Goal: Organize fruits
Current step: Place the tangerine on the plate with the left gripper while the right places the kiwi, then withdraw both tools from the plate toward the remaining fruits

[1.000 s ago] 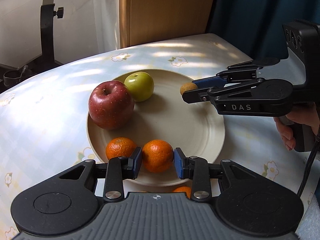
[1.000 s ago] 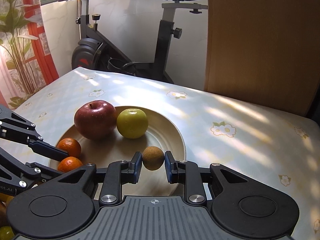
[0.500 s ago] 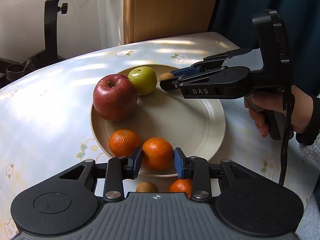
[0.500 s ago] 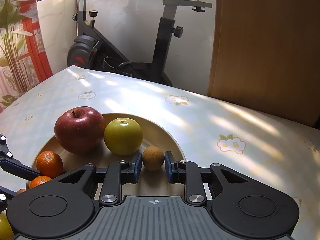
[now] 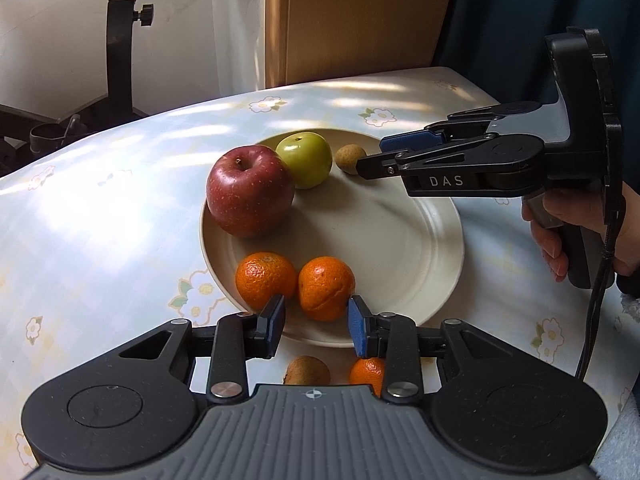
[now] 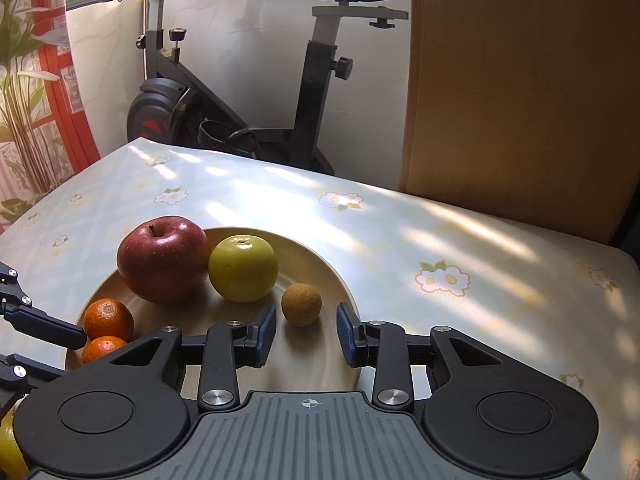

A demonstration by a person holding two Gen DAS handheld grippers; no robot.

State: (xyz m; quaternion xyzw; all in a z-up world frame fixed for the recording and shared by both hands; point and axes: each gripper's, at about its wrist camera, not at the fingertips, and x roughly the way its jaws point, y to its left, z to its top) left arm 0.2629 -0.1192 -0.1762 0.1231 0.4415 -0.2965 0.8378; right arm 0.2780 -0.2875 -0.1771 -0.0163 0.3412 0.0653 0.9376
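Right wrist view showed the right tool [image 6: 306, 334] opening, its pads clear of the small brown fruit [image 6: 301, 305] lying on the plate [image 6: 344, 284] beside the green apple [image 6: 243, 269]. Left tool [image 5: 316, 326] stood apart around an orange [image 5: 326, 288], pads not visibly pressing it.

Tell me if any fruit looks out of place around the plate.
Yes. A brown kiwi-like fruit and a tangerine lie on the tablecloth, just off the near rim of the plate, while the other fruits sit on it.
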